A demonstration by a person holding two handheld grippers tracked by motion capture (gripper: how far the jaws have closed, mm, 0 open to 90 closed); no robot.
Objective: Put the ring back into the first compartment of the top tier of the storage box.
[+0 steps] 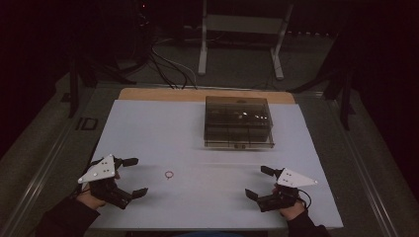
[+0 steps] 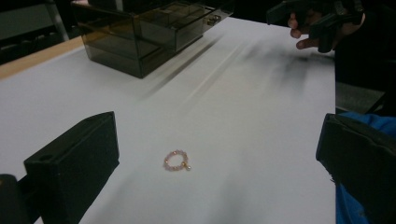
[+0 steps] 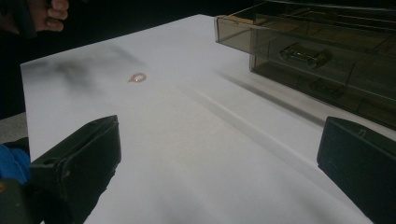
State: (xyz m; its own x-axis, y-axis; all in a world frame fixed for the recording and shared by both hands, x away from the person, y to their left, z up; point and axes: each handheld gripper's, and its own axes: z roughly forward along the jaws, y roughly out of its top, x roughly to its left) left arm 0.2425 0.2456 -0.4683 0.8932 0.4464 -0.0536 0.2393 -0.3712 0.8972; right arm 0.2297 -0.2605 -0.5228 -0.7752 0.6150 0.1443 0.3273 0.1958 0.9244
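on the near left part of the white counter lies a small pink bead ring, flat and alone, just right of the left gripper and well apart from the right gripper. in the left gripper view the ring sits between and a bit ahead of that gripper's wide-apart fingers, not touched. right gripper fingers also spread wide, holding nothing, aimed across the counter with the ring far off to its left. smoky clear drawer box stands at the far centre, drawers look closed, small items inside hard to make out. likely job: pick the ring, put it in the box. risks, as a guess: ring is thin and lies flat, so blunt fingers may close over it and miss, or skid it along the smooth counter; coming down tilted could flick it toward the near edge. squeezing hard might stretch or snap the bead string. a tiny charm on it could snag. if the drawer isn't opened first, the left gripper would arrive with nowhere to drop it; the right gripper pulling a drawer could drag the light box instead. dim light makes the ring hard to track.
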